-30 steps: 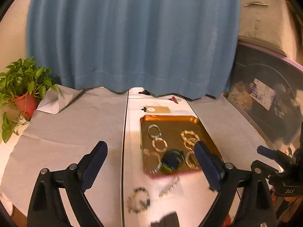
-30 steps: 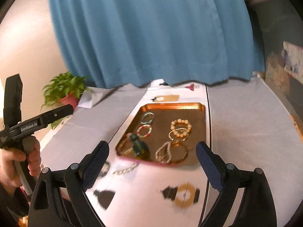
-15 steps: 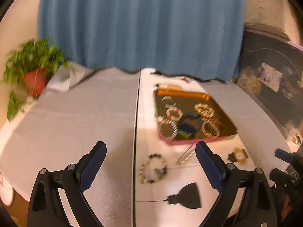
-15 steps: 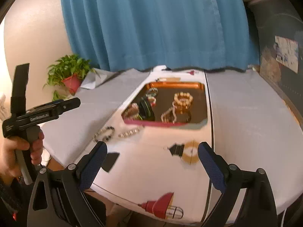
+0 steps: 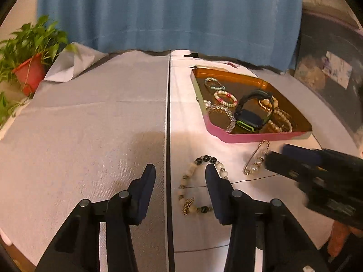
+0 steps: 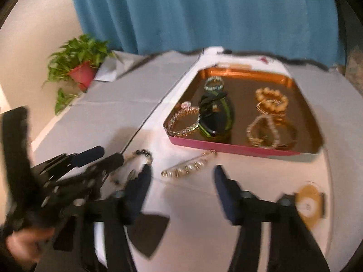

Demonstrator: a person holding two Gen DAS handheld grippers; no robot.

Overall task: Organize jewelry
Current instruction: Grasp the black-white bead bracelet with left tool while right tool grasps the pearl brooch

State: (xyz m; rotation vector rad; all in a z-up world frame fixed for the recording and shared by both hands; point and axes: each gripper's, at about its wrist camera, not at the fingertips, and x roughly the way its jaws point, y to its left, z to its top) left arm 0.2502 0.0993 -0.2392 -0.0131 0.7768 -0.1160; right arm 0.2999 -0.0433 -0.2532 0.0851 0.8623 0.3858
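A black-and-cream beaded bracelet (image 5: 192, 174) lies on the white table just in front of my left gripper (image 5: 179, 170). Its left arc shows between the closing jaws and the right finger (image 5: 215, 185) covers its other side; the pads do not press on it. A gold pin with pearls (image 6: 188, 166) lies flat just ahead of my right gripper (image 6: 182, 170), whose jaws are also closing with nothing gripped. The pin (image 5: 256, 161) lies close below the pink-rimmed tray (image 5: 249, 137), which holds several bracelets and a dark watch (image 5: 248, 119).
Grey cloth (image 5: 90, 124) covers the table's left half. A potted plant (image 5: 29, 70) stands at the far left, before a blue curtain (image 5: 170, 11). A gold round piece (image 6: 309, 206) lies at the right near the table's front edge. The two grippers hang close side by side.
Both grippers have come down close to the table and their jaws have narrowed. The right gripper has swung left to the pearl pin; the left one now hangs over the beaded bracelet.
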